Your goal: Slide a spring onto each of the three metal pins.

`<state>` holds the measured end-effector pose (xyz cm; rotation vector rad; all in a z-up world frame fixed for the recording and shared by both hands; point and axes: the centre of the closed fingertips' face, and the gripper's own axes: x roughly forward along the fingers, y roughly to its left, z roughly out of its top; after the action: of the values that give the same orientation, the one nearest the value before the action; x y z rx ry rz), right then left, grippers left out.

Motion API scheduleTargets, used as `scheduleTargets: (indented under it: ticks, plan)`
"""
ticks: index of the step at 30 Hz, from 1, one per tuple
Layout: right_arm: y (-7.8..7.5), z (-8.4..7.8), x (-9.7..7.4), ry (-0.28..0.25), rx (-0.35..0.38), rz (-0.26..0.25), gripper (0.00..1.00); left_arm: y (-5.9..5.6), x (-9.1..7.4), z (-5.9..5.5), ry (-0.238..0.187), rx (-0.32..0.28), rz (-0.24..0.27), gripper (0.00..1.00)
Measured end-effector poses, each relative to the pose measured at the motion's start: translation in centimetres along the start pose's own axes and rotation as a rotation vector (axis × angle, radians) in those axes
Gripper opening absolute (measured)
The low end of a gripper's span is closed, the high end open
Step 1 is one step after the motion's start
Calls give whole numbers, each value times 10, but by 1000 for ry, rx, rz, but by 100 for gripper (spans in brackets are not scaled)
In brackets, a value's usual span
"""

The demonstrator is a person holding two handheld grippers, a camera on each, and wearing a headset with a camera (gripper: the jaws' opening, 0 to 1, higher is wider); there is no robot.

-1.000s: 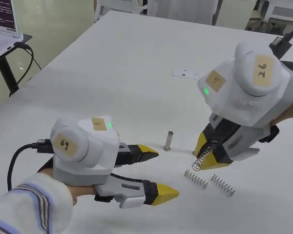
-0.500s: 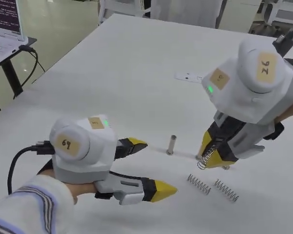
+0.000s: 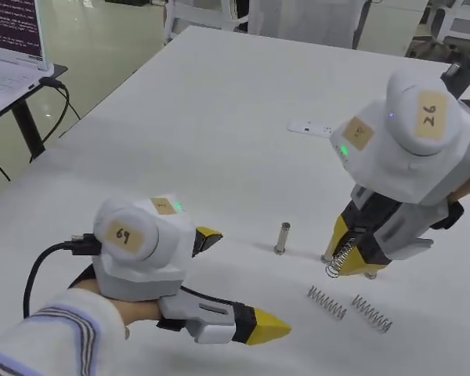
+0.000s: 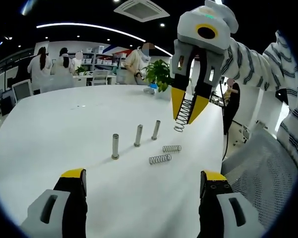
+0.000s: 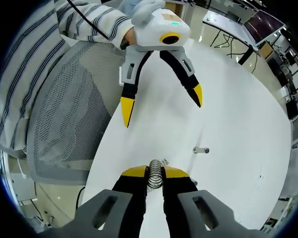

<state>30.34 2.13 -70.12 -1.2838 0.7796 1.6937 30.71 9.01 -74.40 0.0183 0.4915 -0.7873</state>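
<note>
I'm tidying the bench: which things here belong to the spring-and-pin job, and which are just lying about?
Job: three pins; spring held in the right gripper; two loose springs.
Lying about: laptop; small white object.

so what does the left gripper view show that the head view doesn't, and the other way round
Left gripper view: three upright metal pins standing clear in a row, people and a green potted plant behind. Head view: an open laptop beside the white table, the left tongs with label 69. Both: right tongs shut on a coiled wire spring, two loose springs lying flat.
</note>
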Motion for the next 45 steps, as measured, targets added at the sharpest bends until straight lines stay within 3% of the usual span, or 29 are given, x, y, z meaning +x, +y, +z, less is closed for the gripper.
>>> scheduleTargets:
  ticks: [7,12,19,22,45]
  plan:
    - [-6,-3,1,1,13,-1,8,2,1,-4,19,-26,0,98]
    - [-6,-5,3,-2,20,11,8,9,-2,5,-31,-57,20,98]
    - [-11,-14,4,10,37,11,8,13,-3,2,-18,-58,39,98]
    - [-16,-16,3,12,44,6,8,17,-3,-1,-2,-32,58,98]
    - [-60,-4,-7,32,0,-28,8,18,-4,-4,24,-28,56,98]
